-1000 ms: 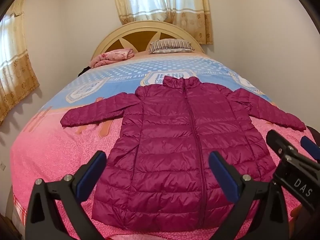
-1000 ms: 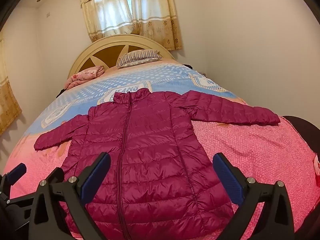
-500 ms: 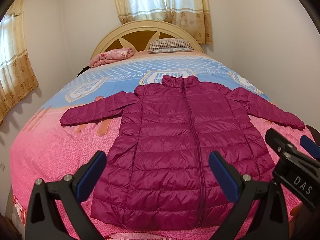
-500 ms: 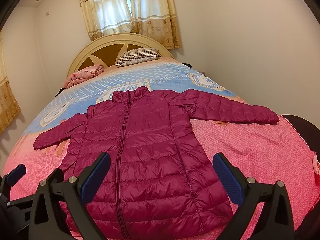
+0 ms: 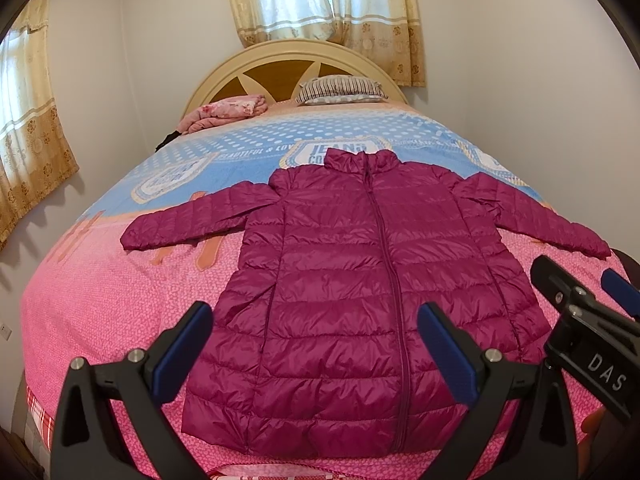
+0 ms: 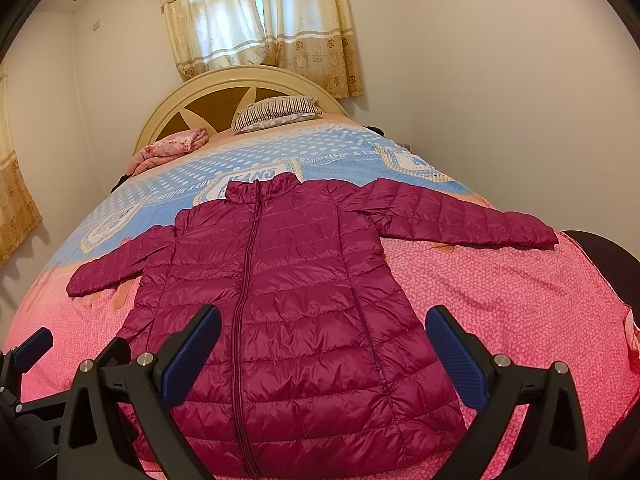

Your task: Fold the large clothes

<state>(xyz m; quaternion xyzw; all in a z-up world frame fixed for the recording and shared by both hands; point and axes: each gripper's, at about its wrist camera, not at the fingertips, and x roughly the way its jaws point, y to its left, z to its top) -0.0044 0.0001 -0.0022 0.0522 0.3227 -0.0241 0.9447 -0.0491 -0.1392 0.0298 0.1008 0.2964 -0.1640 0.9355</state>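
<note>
Jacket [image 5: 360, 280] lies flat on the bed [image 5: 100, 300], sleeves spread; left gripper [image 5: 314, 348] and right gripper [image 6: 324, 352] hover above its hem, both wide open, empty

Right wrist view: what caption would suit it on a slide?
Open right gripper hovers over a zipped magenta puffer jacket spread flat, sleeves out, on a pink-and-blue bed.

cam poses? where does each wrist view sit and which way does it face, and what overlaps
Left wrist: above the bed's foot, left of the jacket's zipper, facing the headboard; own open left claw frames the hem, right claw intrudes at right.
Right wrist: same end, right of the zipper, facing the headboard; own open claw spans the hem, left claw at bottom left.
Shared: jacket, bed, pillow, curtains.
</note>
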